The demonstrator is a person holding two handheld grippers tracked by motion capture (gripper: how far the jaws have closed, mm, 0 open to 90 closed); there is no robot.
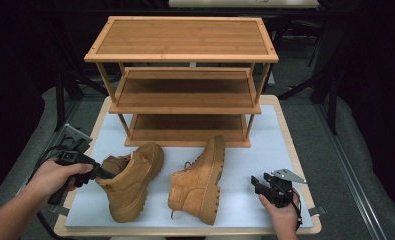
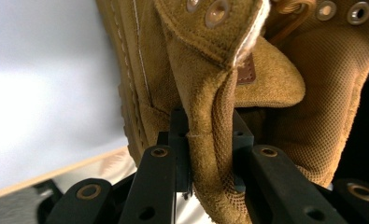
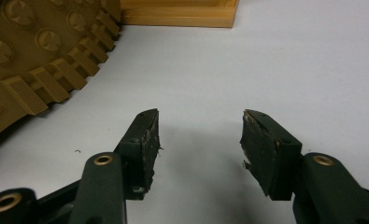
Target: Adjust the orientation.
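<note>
Two tan suede boots lie on the white table top (image 1: 265,150) in front of a three-tier bamboo shoe rack (image 1: 182,75). The left boot (image 1: 132,177) leans over, its toe pointing toward the rack. My left gripper (image 1: 101,172) is shut on its collar. In the left gripper view the collar edge (image 2: 210,154) is pinched between the black pads of my left gripper (image 2: 205,130). The right boot (image 1: 200,180) lies on its side, lugged sole (image 3: 32,51) facing right. My right gripper (image 1: 257,182) stands open to its right, above bare table, nothing between the jaws of my right gripper (image 3: 198,135).
The rack's bottom board (image 3: 177,14) sits just beyond the right boot. Its three shelves hold nothing. The table's wooden rim (image 1: 300,165) runs close to my right hand. Dark floor and stand legs surround the table.
</note>
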